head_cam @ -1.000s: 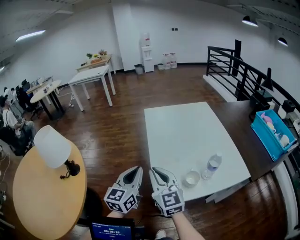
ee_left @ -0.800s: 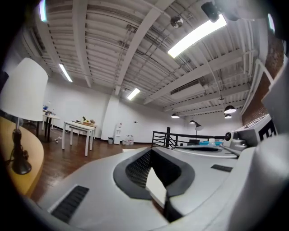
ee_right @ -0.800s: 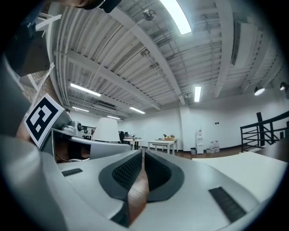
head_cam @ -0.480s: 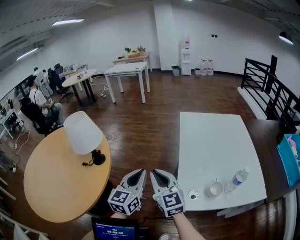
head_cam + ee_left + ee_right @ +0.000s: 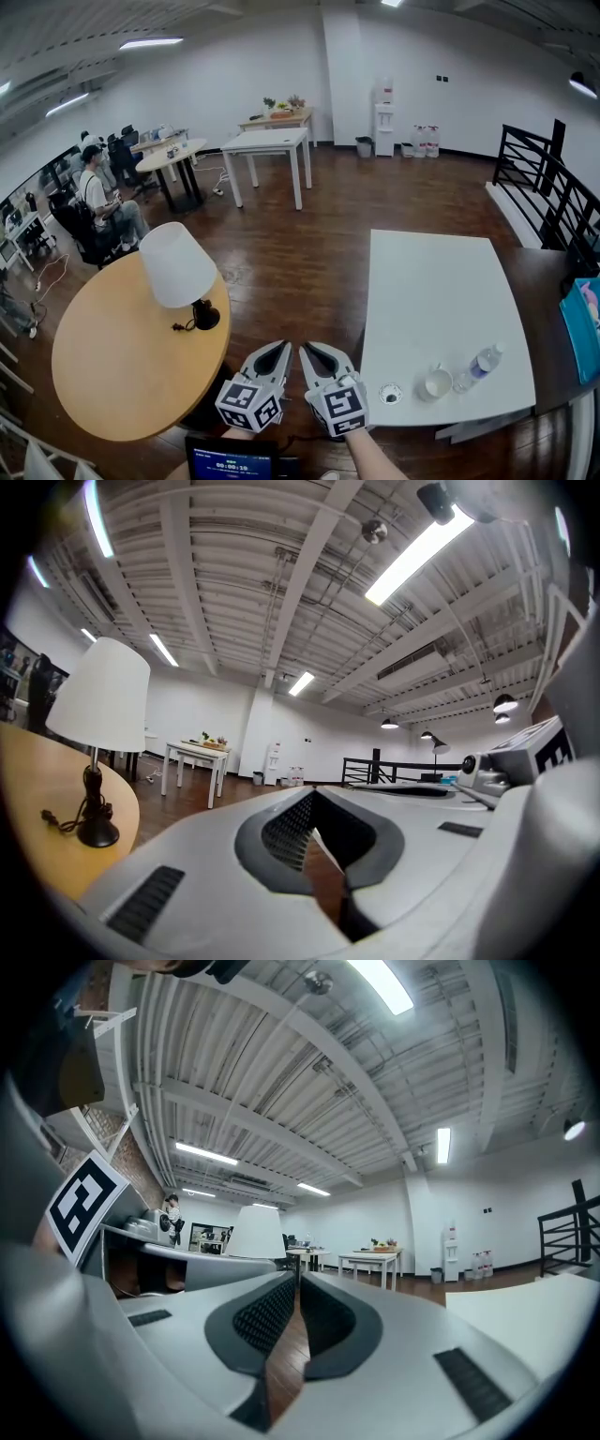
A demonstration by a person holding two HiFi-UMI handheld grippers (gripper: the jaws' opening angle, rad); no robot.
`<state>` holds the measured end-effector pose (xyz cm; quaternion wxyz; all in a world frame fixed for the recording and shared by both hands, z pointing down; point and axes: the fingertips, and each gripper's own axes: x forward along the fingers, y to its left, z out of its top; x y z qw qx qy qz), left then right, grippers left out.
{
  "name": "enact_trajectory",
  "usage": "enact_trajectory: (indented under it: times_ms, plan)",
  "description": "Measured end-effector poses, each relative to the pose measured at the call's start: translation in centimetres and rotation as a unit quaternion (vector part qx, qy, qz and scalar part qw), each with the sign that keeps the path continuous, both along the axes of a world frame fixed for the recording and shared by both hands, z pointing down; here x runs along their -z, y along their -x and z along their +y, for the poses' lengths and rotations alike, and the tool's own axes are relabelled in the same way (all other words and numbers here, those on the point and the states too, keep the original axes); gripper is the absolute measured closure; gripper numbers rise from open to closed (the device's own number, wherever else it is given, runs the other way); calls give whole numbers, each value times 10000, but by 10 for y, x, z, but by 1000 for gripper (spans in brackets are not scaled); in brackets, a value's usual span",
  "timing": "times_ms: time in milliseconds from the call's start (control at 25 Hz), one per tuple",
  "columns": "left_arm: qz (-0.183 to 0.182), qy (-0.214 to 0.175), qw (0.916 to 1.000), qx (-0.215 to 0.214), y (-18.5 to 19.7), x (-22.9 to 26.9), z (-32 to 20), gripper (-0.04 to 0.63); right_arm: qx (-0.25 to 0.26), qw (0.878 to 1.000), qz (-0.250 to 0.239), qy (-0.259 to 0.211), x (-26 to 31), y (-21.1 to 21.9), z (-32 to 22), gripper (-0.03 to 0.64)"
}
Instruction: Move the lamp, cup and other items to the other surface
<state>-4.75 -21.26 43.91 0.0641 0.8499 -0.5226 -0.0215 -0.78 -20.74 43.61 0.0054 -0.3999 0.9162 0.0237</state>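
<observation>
- Head view: cone-shaded lamp on round wooden worktop; cup near the white rectangular worktop's edge.
- Plank floor lies open between.
- Left gripper, right gripper: fingers closed, empty.

White-shaded lamp, tan table, white table

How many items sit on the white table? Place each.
3, along the white table's near edge: small round dish leftmost, cup in the middle, water bottle rightmost.
</observation>
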Motion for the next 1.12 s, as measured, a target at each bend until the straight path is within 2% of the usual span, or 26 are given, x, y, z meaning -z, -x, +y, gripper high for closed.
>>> enact_trajectory:
  times_ms: [360, 600, 840, 1040, 1080, 1120]
  plan:
    - [15, -5, 10000, -37, 0, 0, 5, 584, 28, 10000, 3, 85, 2, 4, 7, 603]
    - [-15, -38, 9998, 189, 9, 1, 10, 584, 204, 9998, -1, 0, 3, 12, 8, 603]
    - [-104, -76, 9960, 889, 59, 1, 18, 583, 655, 9977, -186, -18, 5, 54, 0, 577]
    - [-79, 30, 9861, 1661, 123, -1, 31, 567, 1182, 9929, -109, 10, 0, 112, 5, 574]
    - [-87, 23, 9844, 1757, 134, 0, 32, 566, 1284, 9917, -102, 36, -1, 124, 4, 545]
    - [-104, 13, 9830, 1834, 144, 1, 33, 566, 1381, 9904, -91, 71, -3, 137, 3, 464]
